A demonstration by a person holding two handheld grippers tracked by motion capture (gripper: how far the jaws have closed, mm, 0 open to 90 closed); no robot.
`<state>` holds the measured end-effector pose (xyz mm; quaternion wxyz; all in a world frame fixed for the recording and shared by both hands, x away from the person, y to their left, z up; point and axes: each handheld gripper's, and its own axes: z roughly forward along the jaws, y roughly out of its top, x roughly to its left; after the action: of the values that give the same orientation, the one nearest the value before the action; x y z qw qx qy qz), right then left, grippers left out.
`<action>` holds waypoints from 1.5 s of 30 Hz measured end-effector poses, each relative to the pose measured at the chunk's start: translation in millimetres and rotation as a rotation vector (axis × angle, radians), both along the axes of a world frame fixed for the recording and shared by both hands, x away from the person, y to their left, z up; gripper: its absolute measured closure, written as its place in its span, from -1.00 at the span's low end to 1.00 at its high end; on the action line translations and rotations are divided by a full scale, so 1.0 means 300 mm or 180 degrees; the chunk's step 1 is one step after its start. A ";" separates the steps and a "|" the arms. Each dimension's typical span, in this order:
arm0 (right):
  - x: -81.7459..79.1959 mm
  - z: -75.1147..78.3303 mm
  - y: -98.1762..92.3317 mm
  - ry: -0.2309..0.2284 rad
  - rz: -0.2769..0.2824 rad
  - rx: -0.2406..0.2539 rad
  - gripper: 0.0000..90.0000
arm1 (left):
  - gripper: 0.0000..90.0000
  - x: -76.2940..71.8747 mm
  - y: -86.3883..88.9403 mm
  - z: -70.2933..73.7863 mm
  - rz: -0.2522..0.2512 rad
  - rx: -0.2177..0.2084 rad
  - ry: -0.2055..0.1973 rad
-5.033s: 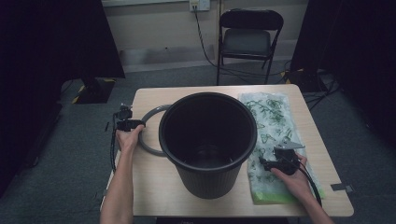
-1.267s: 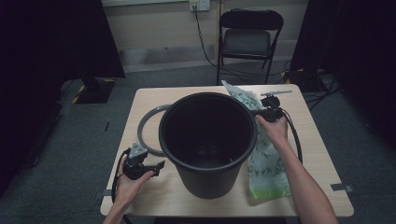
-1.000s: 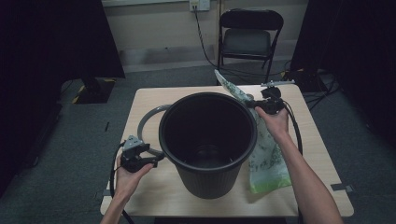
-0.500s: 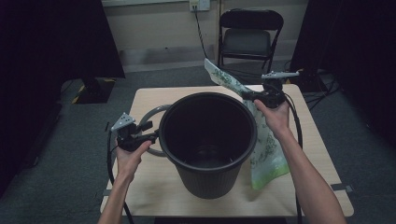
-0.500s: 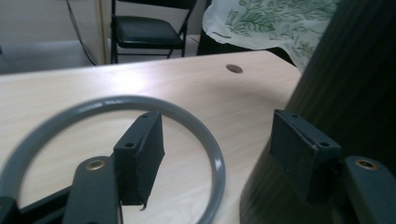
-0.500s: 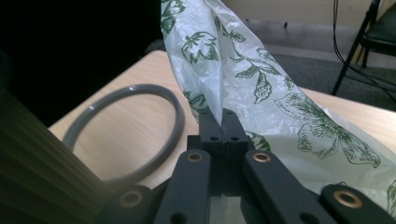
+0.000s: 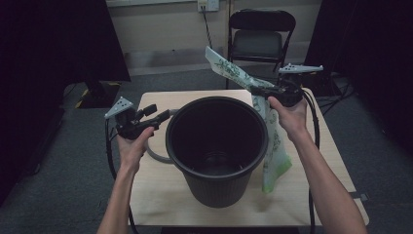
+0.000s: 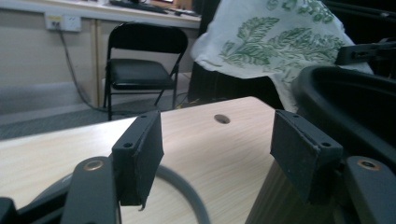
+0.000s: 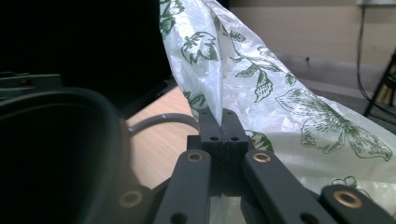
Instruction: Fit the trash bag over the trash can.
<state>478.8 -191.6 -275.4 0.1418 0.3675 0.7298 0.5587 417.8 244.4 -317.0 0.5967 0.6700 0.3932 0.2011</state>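
Note:
A large black bucket (image 7: 216, 146) stands in the middle of the wooden table (image 7: 336, 151). My right gripper (image 7: 255, 91) is shut on the top of a white plastic bag with green leaf print (image 7: 272, 146). It holds the bag up beside the bucket's right rim, and the bag's lower end rests on the table. In the right gripper view the pads (image 9: 222, 122) pinch the bag (image 9: 289, 102) next to the bucket (image 9: 70, 140). My left gripper (image 7: 163, 116) hovers at the bucket's left rim. It is open; its jaws have just closed a little and nothing is between them (image 8: 217, 140).
A grey ring (image 7: 153, 152) lies on the table, partly under the bucket's left side. A black folding chair (image 7: 260, 39) stands behind the table. Dark curtains hang at both sides. Cables trail from both grippers.
Both hands have risen. The right gripper has lifted the bag's top higher above the bucket rim. The left gripper has moved from the table's front left up to the bucket's left rim.

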 end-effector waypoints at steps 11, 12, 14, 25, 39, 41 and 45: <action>-0.101 0.055 0.014 -0.0183 0.0245 0.0088 1.00 | -0.35 0.034 -0.077 0.099 -0.0159 -0.0009 -0.0170; -0.113 0.059 0.013 -0.0198 0.0280 0.0133 1.00 | -0.37 0.034 -0.079 0.106 -0.0154 -0.0016 -0.0193; -0.129 0.064 0.015 -0.0209 0.0352 0.0186 1.00 | -0.40 0.032 -0.085 0.127 -0.0186 -0.0027 -0.0248; -0.179 0.057 0.075 -0.0269 0.0545 0.0020 1.00 | -0.62 0.056 -0.110 0.214 -0.0329 -0.0138 -0.0514; -0.182 0.077 0.090 -0.0347 0.0599 0.0030 1.00 | -0.01 0.050 -0.211 0.280 -0.0853 0.0123 -0.0763; -0.180 0.073 0.088 -0.0347 0.0591 0.0048 0.98 | 0.58 0.053 -0.229 0.269 -0.1173 0.0080 -0.0695; -0.177 0.061 0.074 -0.0332 0.0556 0.0100 0.82 | 1.00 0.042 -0.237 0.262 -0.1263 0.0043 -0.0676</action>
<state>425.6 -169.3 -257.0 0.1245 0.2750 0.7418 0.5988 430.5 173.2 -238.4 0.6582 0.7132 0.1873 0.1518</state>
